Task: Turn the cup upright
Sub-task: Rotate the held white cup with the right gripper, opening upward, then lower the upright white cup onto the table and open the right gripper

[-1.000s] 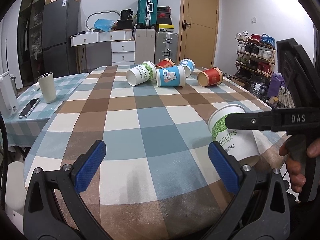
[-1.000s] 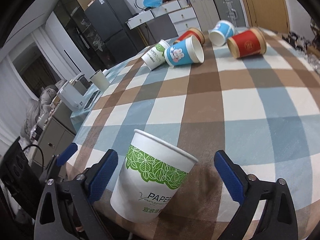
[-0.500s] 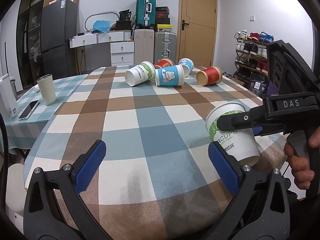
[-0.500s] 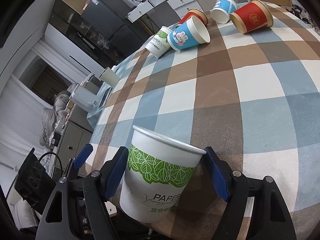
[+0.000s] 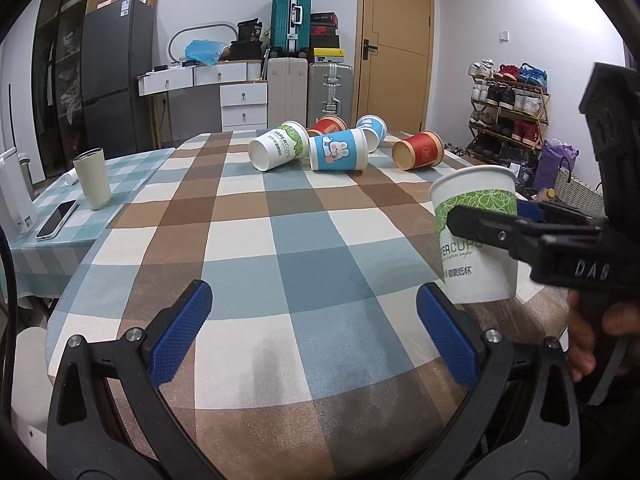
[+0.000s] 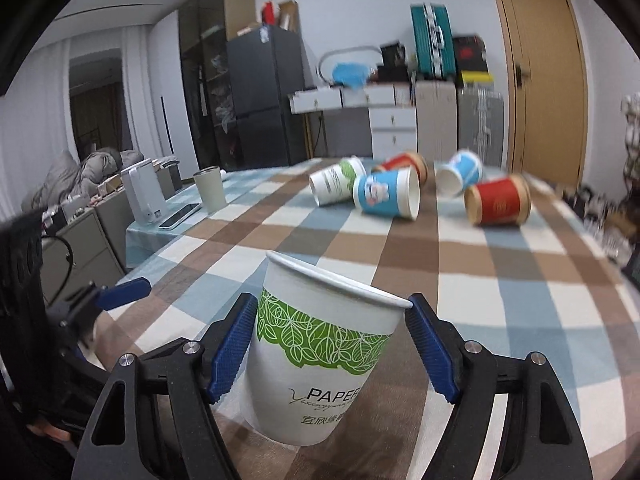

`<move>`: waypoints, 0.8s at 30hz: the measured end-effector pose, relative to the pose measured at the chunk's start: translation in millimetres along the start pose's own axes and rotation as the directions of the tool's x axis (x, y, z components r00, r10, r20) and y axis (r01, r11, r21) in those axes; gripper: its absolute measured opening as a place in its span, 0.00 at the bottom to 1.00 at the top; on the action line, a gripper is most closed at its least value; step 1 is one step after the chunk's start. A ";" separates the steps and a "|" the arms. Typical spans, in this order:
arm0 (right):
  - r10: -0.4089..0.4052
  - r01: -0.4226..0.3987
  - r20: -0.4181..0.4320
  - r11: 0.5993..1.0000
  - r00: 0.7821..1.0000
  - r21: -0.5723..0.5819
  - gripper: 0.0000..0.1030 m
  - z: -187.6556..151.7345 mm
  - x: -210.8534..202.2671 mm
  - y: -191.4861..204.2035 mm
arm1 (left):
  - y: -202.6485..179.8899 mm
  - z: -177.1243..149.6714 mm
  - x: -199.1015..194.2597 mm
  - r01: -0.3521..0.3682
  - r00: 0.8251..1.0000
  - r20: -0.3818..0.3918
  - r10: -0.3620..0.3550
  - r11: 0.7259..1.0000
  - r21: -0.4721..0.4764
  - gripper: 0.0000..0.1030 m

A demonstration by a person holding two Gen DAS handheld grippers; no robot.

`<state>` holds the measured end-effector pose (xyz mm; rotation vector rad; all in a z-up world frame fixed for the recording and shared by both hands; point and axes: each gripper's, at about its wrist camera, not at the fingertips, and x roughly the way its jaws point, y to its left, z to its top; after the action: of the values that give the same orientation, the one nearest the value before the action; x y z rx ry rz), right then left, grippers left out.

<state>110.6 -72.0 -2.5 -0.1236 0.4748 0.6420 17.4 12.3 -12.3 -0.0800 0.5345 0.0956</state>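
Observation:
My right gripper (image 6: 332, 348) is shut on a white paper cup with a green leaf band (image 6: 320, 360). The cup is nearly upright, mouth up, its base at the checked tablecloth (image 6: 500, 280) near the front edge. In the left wrist view the same cup (image 5: 476, 236) stands at the right with the right gripper's black finger (image 5: 500, 232) across it. My left gripper (image 5: 316, 332) is open and empty over the cloth, left of the cup. Several cups lie on their sides at the far end: white-green (image 5: 280, 150), blue bunny (image 5: 338, 155), red (image 5: 418, 150).
A beige tumbler (image 5: 93, 178), a phone (image 5: 56, 219) and a white appliance (image 5: 14, 196) sit on the side table at the left. A shoe rack (image 5: 508, 112) stands to the right, suitcases and drawers behind the table.
My right gripper has closed on the white-green cup and turned it from tilted to nearly upright, raising it. The left gripper has stayed open in place.

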 end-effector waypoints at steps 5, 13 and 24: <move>-0.093 0.102 0.095 0.991 0.991 -0.090 0.75 -6.6 -3.7 10.3 | -1.2 -0.7 0.0 0.000 1.000 -0.001 0.000 1.000 0.000 0.99; -0.145 0.161 0.123 0.977 0.982 -0.137 0.75 -9.0 4.2 16.5 | -1.7 -1.3 0.5 0.000 1.000 0.000 0.000 1.000 0.000 0.99; -0.128 0.142 0.096 0.978 0.987 -0.156 0.75 -13.2 5.4 21.9 | -1.7 -1.9 1.0 0.001 1.000 0.001 -0.001 1.000 0.001 0.99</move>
<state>96.1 -55.0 -16.0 -0.2797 0.3280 0.5498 17.5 10.5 -14.3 -0.0790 0.5335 0.0946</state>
